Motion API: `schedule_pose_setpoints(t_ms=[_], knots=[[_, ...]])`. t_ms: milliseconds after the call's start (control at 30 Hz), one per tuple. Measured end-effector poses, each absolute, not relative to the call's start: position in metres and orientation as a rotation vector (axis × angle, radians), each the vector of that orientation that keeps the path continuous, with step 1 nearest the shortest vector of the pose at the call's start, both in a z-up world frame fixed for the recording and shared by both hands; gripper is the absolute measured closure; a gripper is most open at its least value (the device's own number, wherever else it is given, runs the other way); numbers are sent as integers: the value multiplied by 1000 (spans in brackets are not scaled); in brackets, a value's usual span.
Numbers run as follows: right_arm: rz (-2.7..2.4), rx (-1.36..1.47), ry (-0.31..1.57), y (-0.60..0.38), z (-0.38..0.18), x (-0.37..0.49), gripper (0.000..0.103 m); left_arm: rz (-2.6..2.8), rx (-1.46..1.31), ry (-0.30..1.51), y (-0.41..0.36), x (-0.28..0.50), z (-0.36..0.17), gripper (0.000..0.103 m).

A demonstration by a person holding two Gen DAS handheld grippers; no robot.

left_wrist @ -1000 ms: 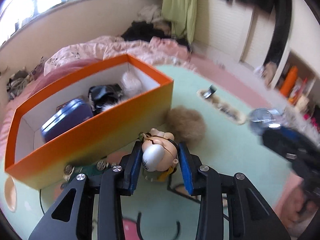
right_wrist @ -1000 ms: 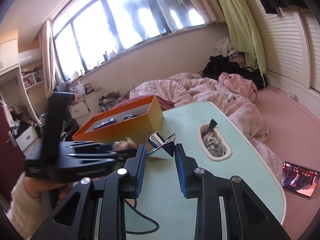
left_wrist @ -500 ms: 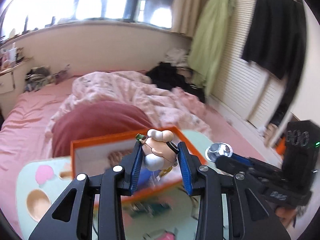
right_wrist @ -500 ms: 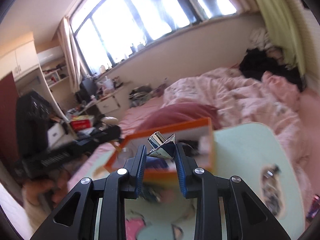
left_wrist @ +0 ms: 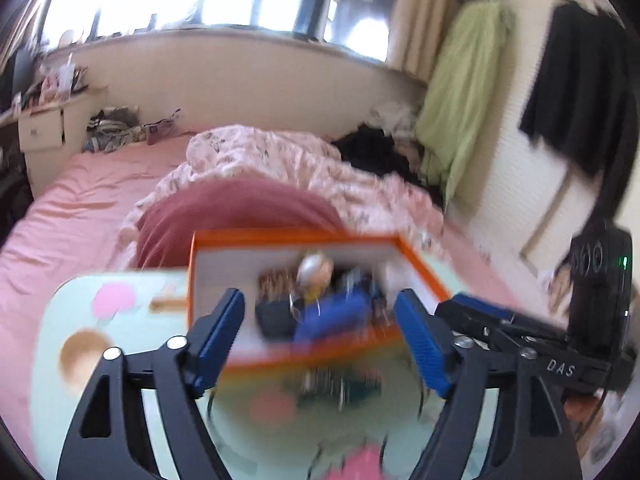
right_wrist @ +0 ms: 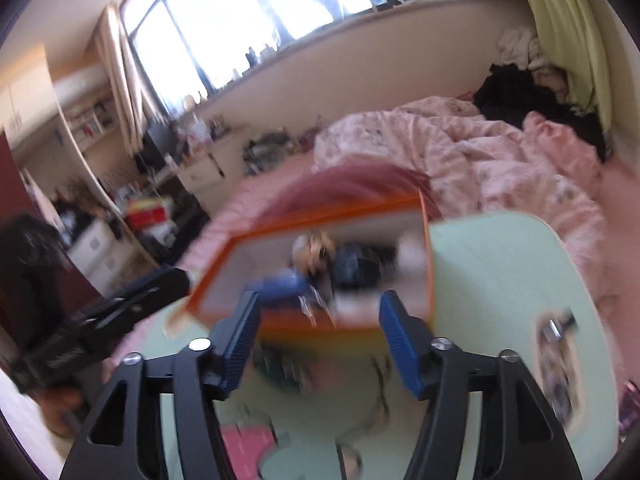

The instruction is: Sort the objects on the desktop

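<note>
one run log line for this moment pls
left gripper: opening, nothing between pads | right gripper: opening, nothing between pads | figurine: in orange box | table: under box

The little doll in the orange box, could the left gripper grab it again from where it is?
Probably yes. The left gripper is opening with nothing between its pads, right above the open-topped orange box. The doll lies on top of the other things inside, uncovered, though the picture is blurry.

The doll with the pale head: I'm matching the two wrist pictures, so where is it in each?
Left wrist: doll just above centre, inside the orange box.
Right wrist: doll at centre, in the same box.
Shared landmark: the dark red pillow behind the box.
</note>
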State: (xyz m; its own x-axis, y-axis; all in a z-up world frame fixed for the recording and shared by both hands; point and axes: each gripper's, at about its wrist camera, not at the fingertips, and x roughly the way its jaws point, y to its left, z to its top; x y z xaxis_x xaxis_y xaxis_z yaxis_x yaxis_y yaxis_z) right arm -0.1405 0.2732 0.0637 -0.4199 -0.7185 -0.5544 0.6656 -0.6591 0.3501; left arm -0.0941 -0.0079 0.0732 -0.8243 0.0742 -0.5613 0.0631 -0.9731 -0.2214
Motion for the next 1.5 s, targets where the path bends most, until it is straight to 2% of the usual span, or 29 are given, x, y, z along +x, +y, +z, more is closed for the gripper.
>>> schedule_pose_setpoints(t_ms=[100,233,333,367,467,500,600,1500], knots=[[-2164,885,-12,287,45,-103,27,2909,-1043,-272,10,-67,51,24],[-2262,909,156,299,17,-69,16,2844,-1252,-266,26,-60,18,24],[-2291,966,119,308,-1,-74,11,2828,-1380,-293,27,-66,0,23],[-2324,945,125,310,-3,-73,0,2868,-1350,-279,29,-65,-2,18],[-2414,909,246,302,-9,-65,0,2945,-1377,-157,36,-61,-11,6],[-2423,897,285,298,-10,-61,0,2969,-1388,-115,37,-60,-11,5],[-2401,887,290,296,-9,-59,0,2959,-1422,-179,27,-59,-11,1],[-2380,858,315,291,-15,-61,0,2950,-1420,-170,32,-62,-15,0]])
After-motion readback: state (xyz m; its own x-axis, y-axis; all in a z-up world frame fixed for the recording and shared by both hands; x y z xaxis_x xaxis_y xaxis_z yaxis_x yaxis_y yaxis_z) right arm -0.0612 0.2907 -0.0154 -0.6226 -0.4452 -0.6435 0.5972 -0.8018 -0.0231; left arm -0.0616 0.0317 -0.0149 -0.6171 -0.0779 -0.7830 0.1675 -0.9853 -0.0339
